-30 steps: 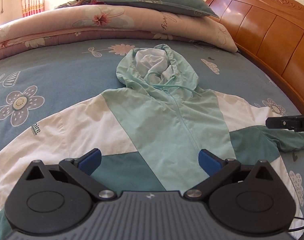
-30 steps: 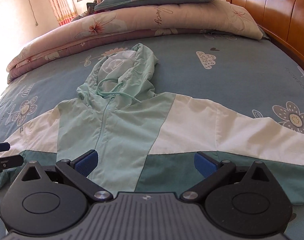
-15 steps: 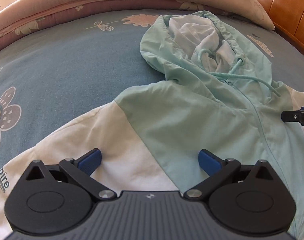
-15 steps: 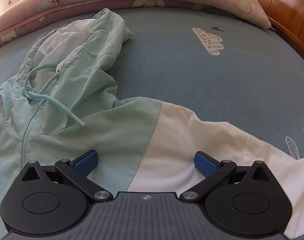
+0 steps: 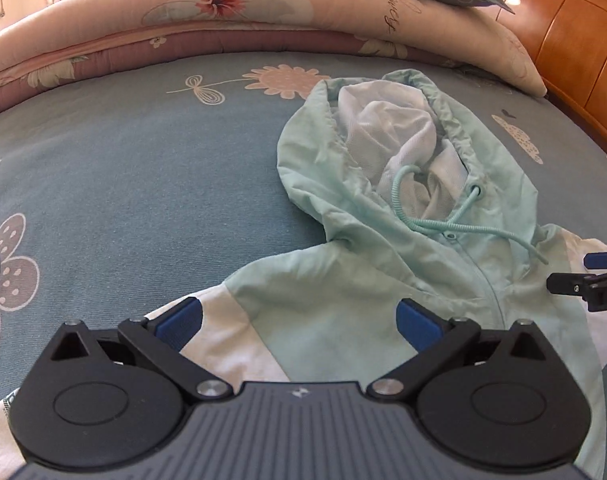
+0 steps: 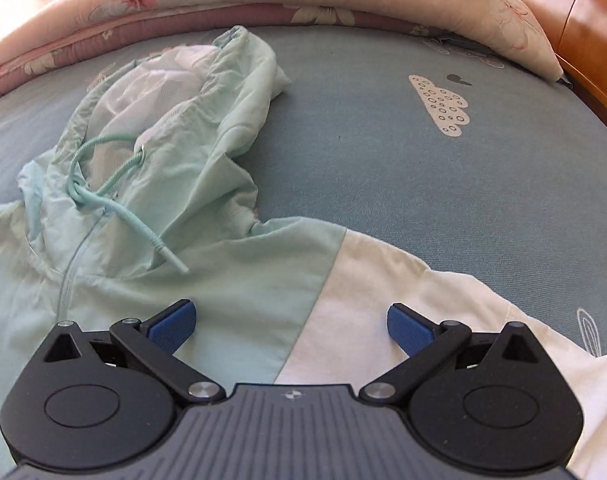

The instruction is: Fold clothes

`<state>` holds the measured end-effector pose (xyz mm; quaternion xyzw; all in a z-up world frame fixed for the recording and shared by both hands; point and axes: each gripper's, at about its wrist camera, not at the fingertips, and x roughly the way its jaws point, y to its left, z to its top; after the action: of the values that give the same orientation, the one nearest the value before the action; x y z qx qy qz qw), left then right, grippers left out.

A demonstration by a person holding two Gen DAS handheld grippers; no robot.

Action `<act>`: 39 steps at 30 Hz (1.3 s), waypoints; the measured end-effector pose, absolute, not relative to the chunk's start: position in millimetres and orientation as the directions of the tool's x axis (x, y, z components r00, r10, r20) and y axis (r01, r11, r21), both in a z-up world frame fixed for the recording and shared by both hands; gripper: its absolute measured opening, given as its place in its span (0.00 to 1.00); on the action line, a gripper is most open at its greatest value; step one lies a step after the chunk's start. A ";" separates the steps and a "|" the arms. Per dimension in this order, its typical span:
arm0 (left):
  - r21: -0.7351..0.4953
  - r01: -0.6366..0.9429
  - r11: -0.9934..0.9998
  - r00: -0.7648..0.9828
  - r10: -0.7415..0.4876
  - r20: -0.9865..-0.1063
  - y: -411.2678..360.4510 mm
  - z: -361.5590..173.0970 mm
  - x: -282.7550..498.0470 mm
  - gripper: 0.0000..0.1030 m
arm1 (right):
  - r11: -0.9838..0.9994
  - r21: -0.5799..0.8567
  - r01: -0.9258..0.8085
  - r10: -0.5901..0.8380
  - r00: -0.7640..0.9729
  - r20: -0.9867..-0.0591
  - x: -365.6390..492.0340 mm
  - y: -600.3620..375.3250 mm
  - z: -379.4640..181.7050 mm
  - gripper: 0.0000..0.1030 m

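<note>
Right now my left claw (image 5: 299,322) is spread wide, its two blue pads (image 5: 181,320) far apart and nothing between them but the jacket (image 5: 343,292) lying under it. It sits low over the shoulder, where the mint green body meets the white sleeve (image 5: 239,344); I cannot tell whether the pads actually touch the cloth. My right claw (image 6: 289,322) is just as wide and grips nothing. It sits low over the other shoulder, one pad (image 6: 171,322) above the mint panel, the other above the white sleeve (image 6: 403,292), with the seam running between them.

The jacket lies flat, front up, on the blue flowered bedsheet (image 5: 123,184). From my left claw the hood (image 5: 383,148) sits at 1 o'clock, its white mesh lining showing, and the drawstring (image 5: 463,228) trails off toward 3 o'clock. From my right claw the hood (image 6: 191,120) lies at 11 o'clock, rumpled, with the drawstring (image 6: 143,236) end resting on the chest near 10 o'clock.

At 3 o'clock in the left view, the tip of my right claw (image 5: 587,284) pokes in over the jacket. A folded floral quilt (image 5: 223,20) runs across 12 o'clock, and the wooden headboard (image 5: 575,32) stands at 2 o'clock.
</note>
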<state>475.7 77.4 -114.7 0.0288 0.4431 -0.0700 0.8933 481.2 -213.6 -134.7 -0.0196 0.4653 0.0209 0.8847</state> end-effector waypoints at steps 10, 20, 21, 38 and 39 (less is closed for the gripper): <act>-0.055 -0.040 0.998 0.632 -0.017 -0.775 108.2 -117.1 490.2 0.99 | 0.993 0.116 0.034 0.065 0.659 -0.749 490.8 -256.0 -115.9 1.00; -0.214 0.273 0.938 0.563 -0.336 -0.755 63.2 -103.2 423.9 0.99 | 0.965 0.220 -0.145 0.262 0.602 -0.754 434.3 -229.4 -98.8 1.00; -0.176 0.283 0.943 0.565 -0.312 -0.764 57.9 -108.4 424.9 0.99 | 0.965 0.215 -0.153 0.264 0.589 -0.764 432.3 -226.7 -103.7 1.00; -0.029 0.300 0.953 0.541 -0.195 -0.818 45.5 -106.7 432.5 0.99 | 0.962 0.210 -0.173 0.272 0.584 -0.765 420.6 -257.2 -90.7 1.00; -0.032 0.294 0.955 0.547 -0.196 -0.814 43.1 -102.7 420.4 0.99 | 0.960 0.215 -0.180 0.280 0.571 -0.772 408.9 -251.6 -90.4 1.00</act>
<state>420.4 43.1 -102.7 0.0542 0.4548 -0.1394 0.8779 408.9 -251.6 -90.4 0.0561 0.4445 0.1301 0.8845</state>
